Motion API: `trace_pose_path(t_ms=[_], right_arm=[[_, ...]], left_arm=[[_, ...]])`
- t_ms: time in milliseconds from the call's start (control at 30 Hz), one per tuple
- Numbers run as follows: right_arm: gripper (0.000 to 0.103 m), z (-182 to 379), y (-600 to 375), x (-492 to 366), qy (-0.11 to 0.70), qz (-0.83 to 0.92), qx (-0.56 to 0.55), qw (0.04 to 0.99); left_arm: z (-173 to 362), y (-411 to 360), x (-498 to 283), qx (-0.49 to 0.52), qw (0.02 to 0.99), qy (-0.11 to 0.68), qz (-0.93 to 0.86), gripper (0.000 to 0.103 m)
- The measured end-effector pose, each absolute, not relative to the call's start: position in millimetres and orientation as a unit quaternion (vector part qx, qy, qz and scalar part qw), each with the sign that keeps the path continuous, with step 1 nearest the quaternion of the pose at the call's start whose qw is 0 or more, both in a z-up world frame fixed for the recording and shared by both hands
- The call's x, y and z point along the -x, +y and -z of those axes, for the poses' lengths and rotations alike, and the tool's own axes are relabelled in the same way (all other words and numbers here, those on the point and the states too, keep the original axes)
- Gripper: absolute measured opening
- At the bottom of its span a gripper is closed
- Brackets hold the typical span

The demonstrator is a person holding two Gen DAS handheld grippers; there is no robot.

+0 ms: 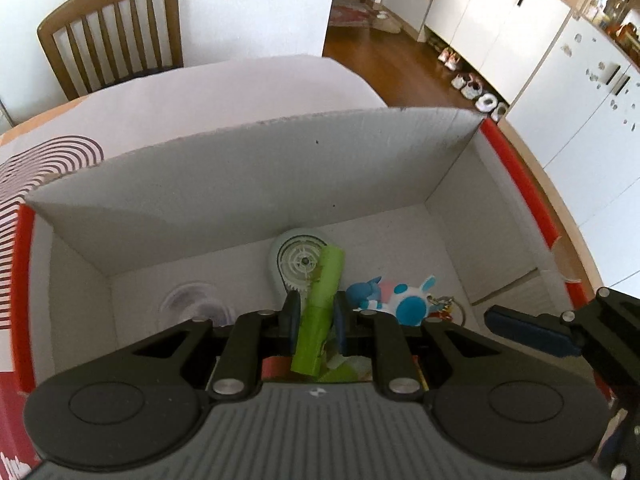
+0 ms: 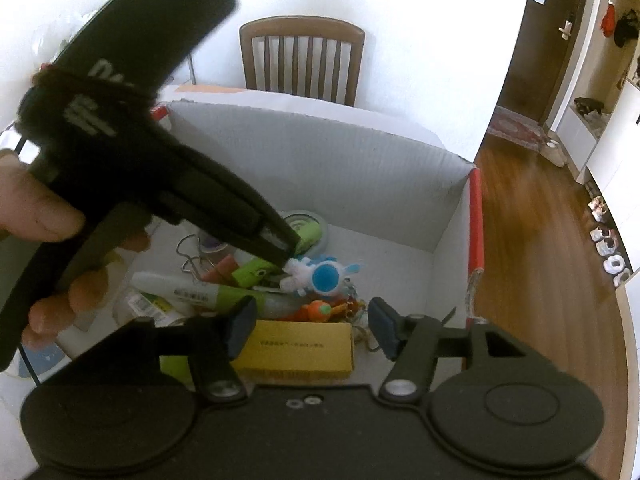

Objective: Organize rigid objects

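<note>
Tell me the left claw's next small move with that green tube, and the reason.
Probably lower slightly and open. The left claw is shut on the green tube, already inside the cardboard box, just above the blue-and-white toy and round fan. The right claw is open and holds nothing.

Left wrist view: taken from just above the near rim of the cardboard box (image 1: 256, 168), angled down and forward into it, close to the contents. The chair (image 1: 116, 32) and cupboards (image 1: 500, 28) are seen beyond the far wall.

Right wrist view: taken from higher and further back over the same box (image 2: 340, 160), also tilted down and forward. Its left side is blocked by the left gripper (image 2: 294, 246), seen from the side.

Shared by both views: the box interior, the blue-and-white toy (image 1: 400, 300) (image 2: 320, 276), the far box wall, the chair (image 2: 302, 60), the wood floor (image 1: 400, 64) (image 2: 520, 240).
</note>
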State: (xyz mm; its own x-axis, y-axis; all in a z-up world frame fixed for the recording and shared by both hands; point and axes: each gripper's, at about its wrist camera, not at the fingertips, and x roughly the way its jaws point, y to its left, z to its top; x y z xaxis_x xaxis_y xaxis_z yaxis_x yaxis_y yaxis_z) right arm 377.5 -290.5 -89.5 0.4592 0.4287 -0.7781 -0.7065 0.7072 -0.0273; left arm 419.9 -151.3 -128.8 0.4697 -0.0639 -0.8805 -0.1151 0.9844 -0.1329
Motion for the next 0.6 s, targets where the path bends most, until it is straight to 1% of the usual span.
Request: trace_pose_path(t_ms=[133, 233, 600], right_arm=[[0.064, 82, -297, -375, 0.389, -0.334, 0.166, 0.842], [0.071, 74, -302, -371, 0.381, -0.327, 0.16, 0.85], [0.078, 44, -320, -346, 0.359, -0.316, 0.118, 0.87]], left_arm=[[115, -152, -408, 0.087, 0.863, 0.498, -0.009, 0.017], [103, -153, -398, 0.086, 0.871, 0.483, -0.005, 0.017], [58, -150, -344, 0.061, 0.902, 0.427, 0.004, 0.017]])
